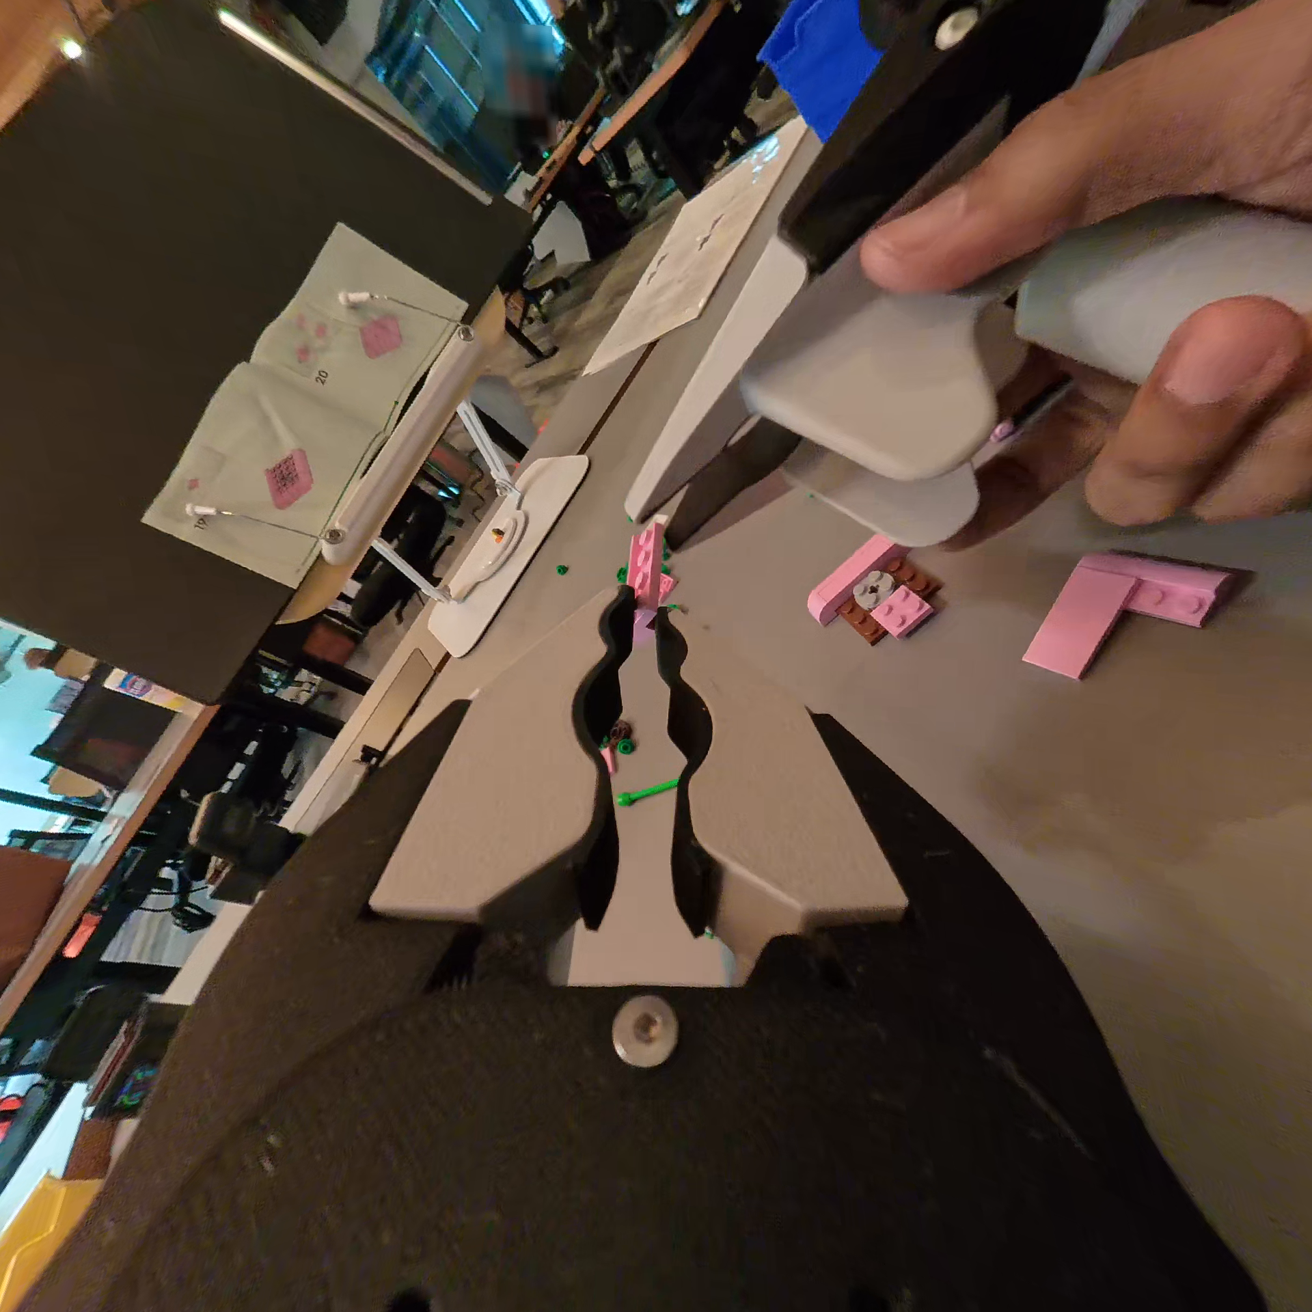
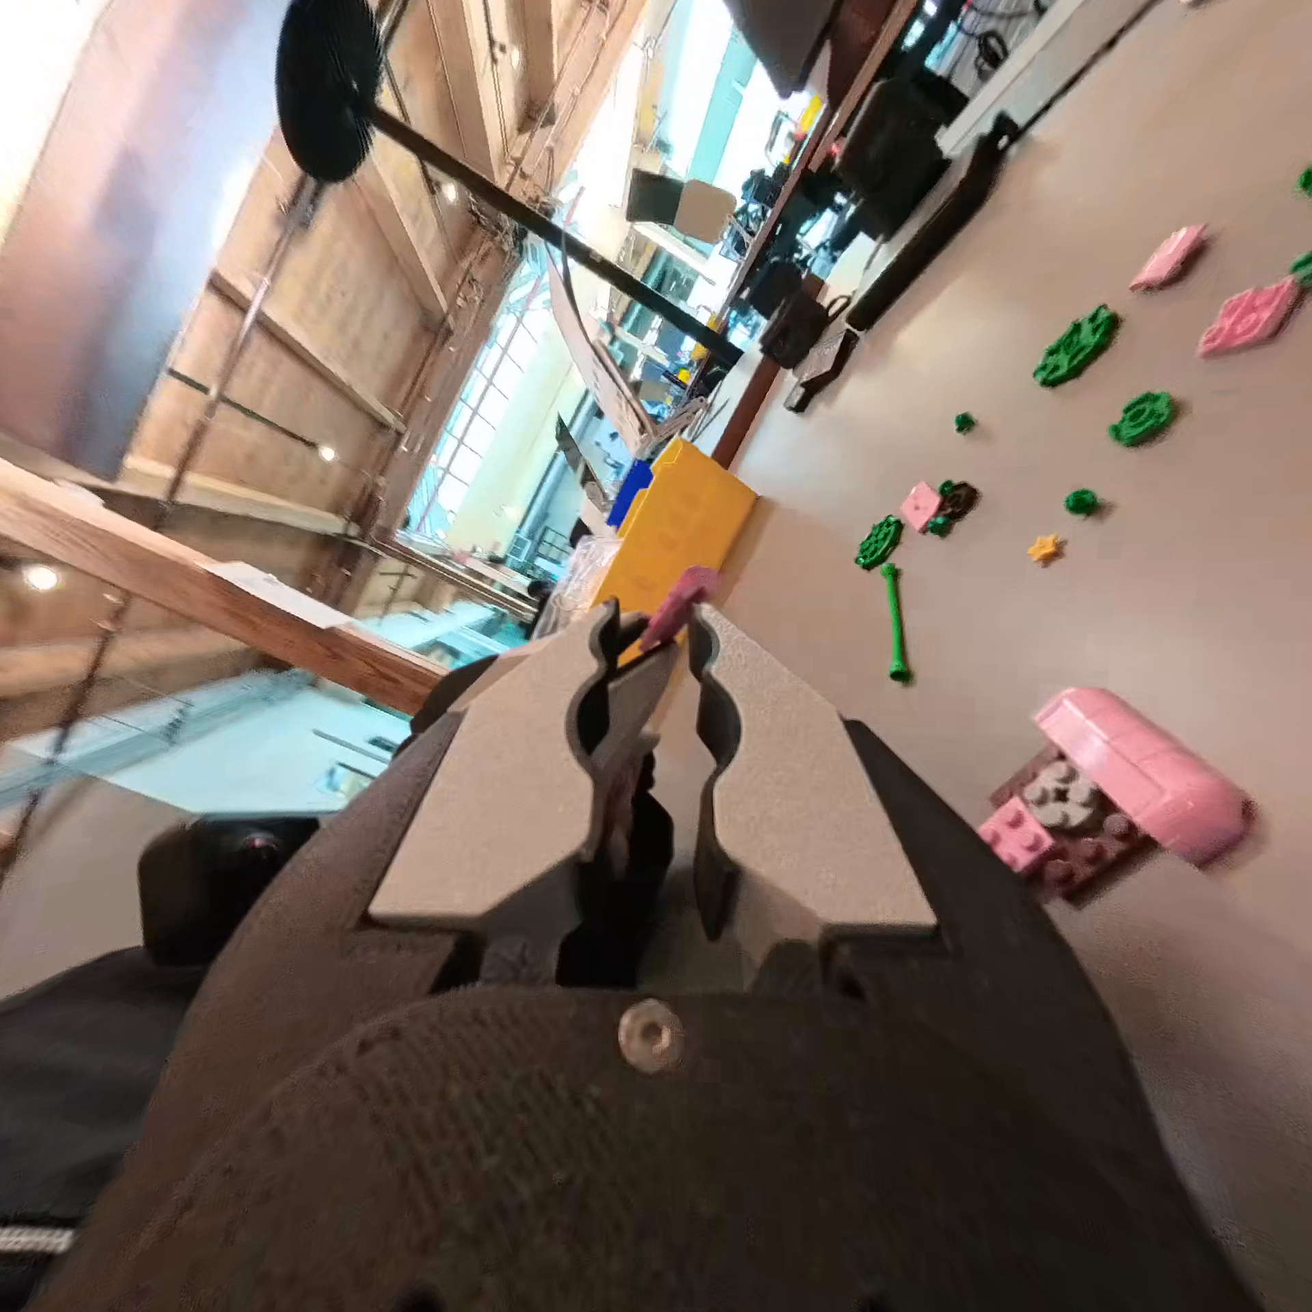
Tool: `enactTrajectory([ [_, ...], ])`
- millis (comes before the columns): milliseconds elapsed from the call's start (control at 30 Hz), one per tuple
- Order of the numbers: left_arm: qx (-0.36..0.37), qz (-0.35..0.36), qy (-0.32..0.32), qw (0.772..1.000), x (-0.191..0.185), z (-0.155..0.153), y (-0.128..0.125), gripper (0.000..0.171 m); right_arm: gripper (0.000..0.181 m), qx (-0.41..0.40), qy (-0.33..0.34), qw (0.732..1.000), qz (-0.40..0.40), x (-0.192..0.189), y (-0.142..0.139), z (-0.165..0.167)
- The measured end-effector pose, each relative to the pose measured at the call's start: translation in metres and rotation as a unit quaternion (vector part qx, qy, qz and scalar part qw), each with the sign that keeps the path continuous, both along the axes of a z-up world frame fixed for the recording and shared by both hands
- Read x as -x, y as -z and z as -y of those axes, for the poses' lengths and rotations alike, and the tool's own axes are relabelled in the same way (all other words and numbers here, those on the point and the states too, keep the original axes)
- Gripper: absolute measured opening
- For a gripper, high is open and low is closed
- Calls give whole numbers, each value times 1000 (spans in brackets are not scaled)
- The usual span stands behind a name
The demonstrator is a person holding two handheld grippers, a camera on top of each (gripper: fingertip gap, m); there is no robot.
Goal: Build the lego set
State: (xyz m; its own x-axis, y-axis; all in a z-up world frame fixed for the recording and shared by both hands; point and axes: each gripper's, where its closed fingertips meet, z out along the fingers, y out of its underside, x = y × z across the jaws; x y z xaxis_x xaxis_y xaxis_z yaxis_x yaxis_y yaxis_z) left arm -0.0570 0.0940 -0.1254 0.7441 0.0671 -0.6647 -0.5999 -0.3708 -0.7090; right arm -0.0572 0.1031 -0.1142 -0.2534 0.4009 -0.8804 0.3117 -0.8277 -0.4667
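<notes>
Up close in the left wrist view, the left gripper (image 1: 644,616) is clenched on a small pink plate (image 1: 647,561) at its fingertips, above the grey counter (image 1: 1065,816), with a pink-and-brown assembly (image 1: 875,598) to the right. Over in the right wrist view, the right gripper (image 2: 680,625) pinches a pink piece (image 2: 679,605); green parts (image 2: 1075,346) lie scattered on the counter

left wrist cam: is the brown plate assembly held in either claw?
No. The brown plate assembly lies on the grey table, apart from the left claw and below the right claw.
</notes>
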Motion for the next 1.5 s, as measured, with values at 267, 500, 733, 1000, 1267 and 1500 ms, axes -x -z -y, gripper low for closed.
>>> enactTrajectory([
  [267,16,-20,30,999,-17,-3,5,2,1,31,-20,999,0,0,7,3],
  [500,28,181,144,972,-36,2,5,45,0,-51,-76,996,11,-13,8,1],
  [733,44,216,194,956,-44,8,8,46,0,61,-184,981,18,-31,9,21],
  [1000,48,219,196,955,-40,10,13,27,11,-26,-158,987,30,-27,16,17],
  [1267,140,238,163,947,-21,11,48,28,56,-608,-51,773,171,-25,80,-49],
  [1500,170,272,155,934,-16,12,57,27,50,-609,-156,756,181,-18,105,-23],
])
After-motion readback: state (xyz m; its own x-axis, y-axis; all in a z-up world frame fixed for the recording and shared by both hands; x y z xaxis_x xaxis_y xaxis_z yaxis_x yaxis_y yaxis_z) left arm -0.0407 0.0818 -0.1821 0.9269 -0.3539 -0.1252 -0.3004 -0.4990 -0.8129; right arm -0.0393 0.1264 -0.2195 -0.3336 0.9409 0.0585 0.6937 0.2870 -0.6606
